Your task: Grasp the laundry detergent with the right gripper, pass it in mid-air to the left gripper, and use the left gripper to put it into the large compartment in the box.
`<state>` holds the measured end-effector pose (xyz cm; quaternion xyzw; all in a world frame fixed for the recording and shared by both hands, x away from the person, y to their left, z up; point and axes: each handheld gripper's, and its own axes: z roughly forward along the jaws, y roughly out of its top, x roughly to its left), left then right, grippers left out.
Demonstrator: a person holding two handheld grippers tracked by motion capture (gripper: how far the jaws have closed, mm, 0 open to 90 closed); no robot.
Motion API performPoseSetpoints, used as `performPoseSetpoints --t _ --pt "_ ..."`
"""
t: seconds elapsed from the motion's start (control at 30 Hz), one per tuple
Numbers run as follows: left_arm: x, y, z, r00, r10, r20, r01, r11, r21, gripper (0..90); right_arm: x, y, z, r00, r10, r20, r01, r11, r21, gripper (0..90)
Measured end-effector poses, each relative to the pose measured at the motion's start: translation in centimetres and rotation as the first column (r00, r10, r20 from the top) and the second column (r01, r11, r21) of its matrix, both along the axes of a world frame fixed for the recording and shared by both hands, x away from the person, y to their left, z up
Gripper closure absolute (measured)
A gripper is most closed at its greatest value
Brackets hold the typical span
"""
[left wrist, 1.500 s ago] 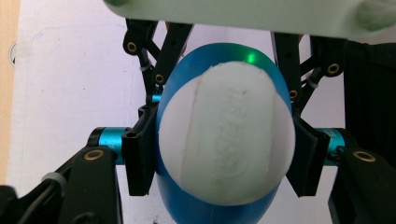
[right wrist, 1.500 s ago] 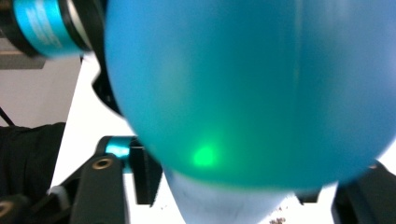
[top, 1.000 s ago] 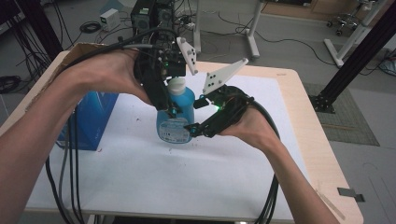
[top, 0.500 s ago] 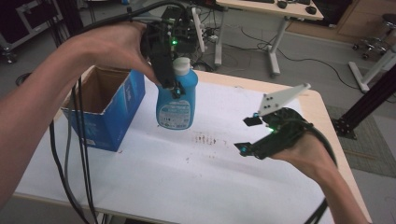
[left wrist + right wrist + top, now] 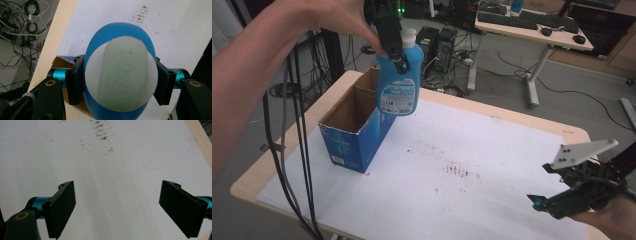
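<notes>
Bottle (image 5: 398,86) of blue liquid with a white cap hangs upright in the air, gripped at the neck by the left hand-held gripper (image 5: 395,47), its base just above and beside the open top of the blue cardboard box (image 5: 354,131) at the left of the desk (image 5: 492,165). From the left gripper view, the two black pads clamp the shoulders on either side of the cap (image 5: 121,75), so the hold looks square and firm.

The step in hand appears to be lowering the bottle into the box. To do it well, bring the base fully over the opening, clear of the near wall and the raised flaps, keep the bottle vertical, then go straight down and let go only once it stands on the box floor.

The right hand-held gripper (image 5: 557,187) sits well apart at the near right corner; its jaws have just been opening and stand wide with nothing between them.

Seen from above, box and bottle relate clearly. The right gripper view adds the brown smudges (image 5: 101,130) and a faint blue pen line (image 5: 160,165) on the white sheet.
</notes>
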<state>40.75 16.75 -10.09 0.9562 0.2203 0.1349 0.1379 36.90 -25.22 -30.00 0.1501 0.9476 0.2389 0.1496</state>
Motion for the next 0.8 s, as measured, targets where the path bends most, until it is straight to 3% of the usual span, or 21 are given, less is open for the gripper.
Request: performPoseSetpoints --t 0.17,0.4,0.5,0.53,0.67,0.7,0.77,0.8 --pt "0.0 1.7 0.4 0.9989 0.046 0.001 -0.046 0.9989 -0.009 37.7 -0.2 -0.9 -0.1 0.9997 -0.023 0.012 0.024 0.999 -0.025 13.4" --pt "0.1 4.5 0.1 0.9919 0.126 -0.015 -0.126 0.992 0.003 37.7 -0.2 -2.0 -0.6 0.9976 -0.068 0.01 0.068 0.997 -0.035 13.4" --pt "0.3 5.5 -0.2 0.9808 0.192 -0.034 -0.192 0.9814 -0.002 37.8 -0.2 -2.2 -0.7 0.9965 -0.083 0.013 0.084 0.996 -0.043 13.4" --pt "0.3 5.5 -0.2 0.9808 0.192 -0.034 -0.192 0.9814 -0.002 37.8 -0.2 -2.2 -0.7 0.9964 -0.083 0.014 0.084 0.996 -0.042 13.4" --pt "0.3 6.8 -0.7 0.9588 0.28 -0.045 -0.28 0.9599 0.004 37.8 -0.2 -2.1 -0.9 0.9966 -0.082 0.011 0.082 0.996 -0.045 13.4" --pt "0.3 6.8 -0.7 0.9588 0.28 -0.045 -0.28 0.9599 0.004 37.8 -0.1 -2.0 -1.0 0.9966 -0.081 0.013 0.082 0.995 -0.049 13.4" --pt "0.3 7.4 -1.2 0.9457 0.321 -0.05 -0.321 0.947 0.004 37.8 -0.1 -1.9 -1.1 0.9964 -0.084 0.011 0.084 0.995 -0.051 13.4" --pt "0.3 7.5 -1.3 0.9445 0.325 -0.051 -0.325 0.9458 0.007 37.8 -0.1 -1.8 -1.2 0.9967 -0.08 0.013 0.08 0.995 -0.053 13.4"
